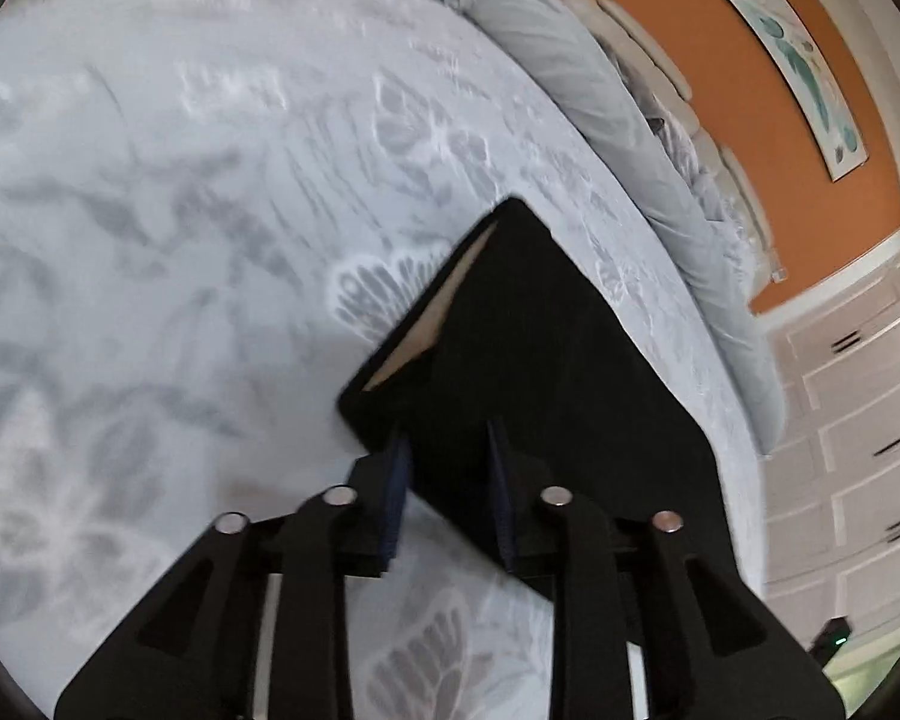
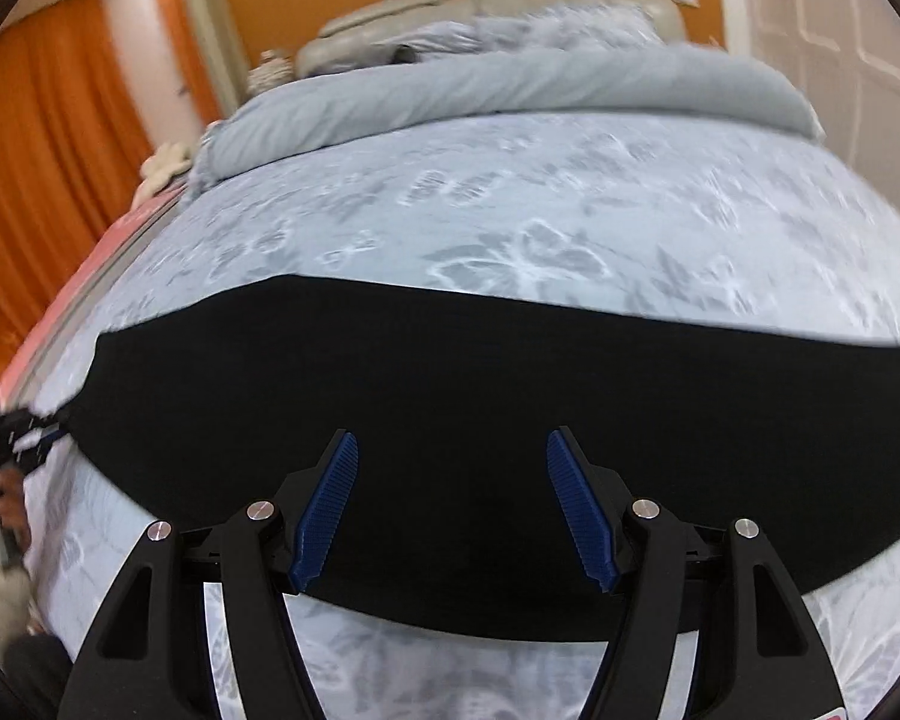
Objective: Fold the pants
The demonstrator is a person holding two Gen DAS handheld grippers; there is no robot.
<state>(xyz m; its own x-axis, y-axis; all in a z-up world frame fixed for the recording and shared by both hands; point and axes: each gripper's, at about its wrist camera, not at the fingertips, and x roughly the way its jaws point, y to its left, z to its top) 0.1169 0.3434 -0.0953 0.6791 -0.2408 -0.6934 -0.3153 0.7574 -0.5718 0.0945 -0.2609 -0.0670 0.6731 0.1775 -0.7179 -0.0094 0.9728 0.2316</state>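
Observation:
The black pants (image 1: 546,372) lie folded flat on the bed, a tan inner lining showing at one edge. My left gripper (image 1: 450,450) is open, its blue-padded fingers (image 1: 397,498) astride the near corner of the pants, just above them. In the right wrist view the pants (image 2: 480,396) stretch as a wide black band across the bed. My right gripper (image 2: 453,480) is wide open and empty, hovering over the pants' near edge. The other gripper (image 2: 12,438) shows at the far left, at the pants' end.
The bed has a pale blue floral cover (image 1: 210,210). A rolled grey duvet (image 2: 480,90) and a padded headboard (image 2: 480,0) lie at the far end. Orange wall, a picture (image 1: 798,54), white cabinet doors (image 1: 858,420) and orange curtains (image 2: 42,150) surround the bed.

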